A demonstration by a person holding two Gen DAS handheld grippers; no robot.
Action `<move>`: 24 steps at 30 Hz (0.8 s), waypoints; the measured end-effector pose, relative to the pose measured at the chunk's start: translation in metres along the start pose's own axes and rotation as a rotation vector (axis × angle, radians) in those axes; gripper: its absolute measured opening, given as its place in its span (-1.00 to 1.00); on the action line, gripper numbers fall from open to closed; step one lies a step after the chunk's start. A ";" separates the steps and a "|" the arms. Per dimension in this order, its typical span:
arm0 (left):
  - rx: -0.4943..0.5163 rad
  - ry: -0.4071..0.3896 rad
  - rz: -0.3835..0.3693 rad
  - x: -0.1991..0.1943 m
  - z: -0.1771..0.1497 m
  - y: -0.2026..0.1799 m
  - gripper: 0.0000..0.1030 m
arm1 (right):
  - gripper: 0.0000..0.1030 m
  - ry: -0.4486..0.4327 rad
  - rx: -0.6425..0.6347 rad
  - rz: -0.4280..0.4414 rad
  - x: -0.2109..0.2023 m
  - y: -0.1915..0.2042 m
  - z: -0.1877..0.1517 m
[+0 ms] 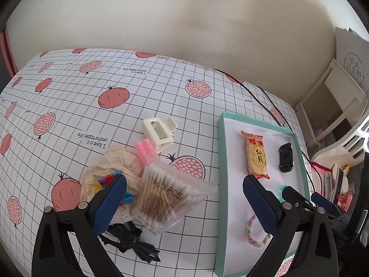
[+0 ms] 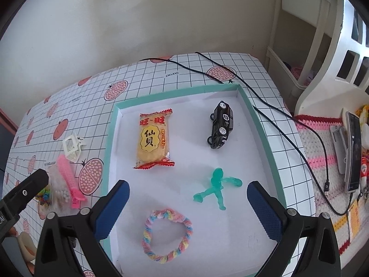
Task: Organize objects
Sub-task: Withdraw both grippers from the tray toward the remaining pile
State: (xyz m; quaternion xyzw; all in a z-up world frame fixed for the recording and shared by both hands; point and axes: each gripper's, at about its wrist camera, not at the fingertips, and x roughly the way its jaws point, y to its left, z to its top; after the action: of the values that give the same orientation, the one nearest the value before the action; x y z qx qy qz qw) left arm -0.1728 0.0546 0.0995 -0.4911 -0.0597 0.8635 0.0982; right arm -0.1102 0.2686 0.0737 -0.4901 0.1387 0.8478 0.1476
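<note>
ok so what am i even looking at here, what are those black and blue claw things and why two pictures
Those claws are hand-held grippers, one in each of a person's hands, each carrying a wide-angle camera that looks along its two blue-padded fingers. One picture comes from each.

The left gripper is open above a loose pile on the gridded tablecloth: a bag of cotton swabs, a pink hair clip, a cream claw clip and cream fabric.

The right gripper is open over a teal-edged tray holding a rice cracker packet, a black toy car, a green figure and a pastel bracelet.

Neither holds anything.
</note>
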 end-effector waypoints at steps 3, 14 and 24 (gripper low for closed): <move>-0.017 -0.007 -0.004 -0.005 0.003 0.008 0.95 | 1.00 0.006 0.022 0.029 0.000 0.003 0.001; -0.098 -0.054 0.023 -0.026 0.016 0.051 0.96 | 1.00 -0.053 0.007 0.115 -0.009 0.040 0.007; -0.154 -0.055 0.071 -0.035 0.016 0.092 0.96 | 1.00 -0.050 -0.080 0.185 -0.006 0.098 0.004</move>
State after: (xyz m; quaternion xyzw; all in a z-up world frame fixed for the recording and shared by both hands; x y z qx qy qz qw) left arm -0.1793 -0.0427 0.1185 -0.4749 -0.1111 0.8726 0.0279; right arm -0.1482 0.1797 0.0894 -0.4595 0.1459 0.8745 0.0525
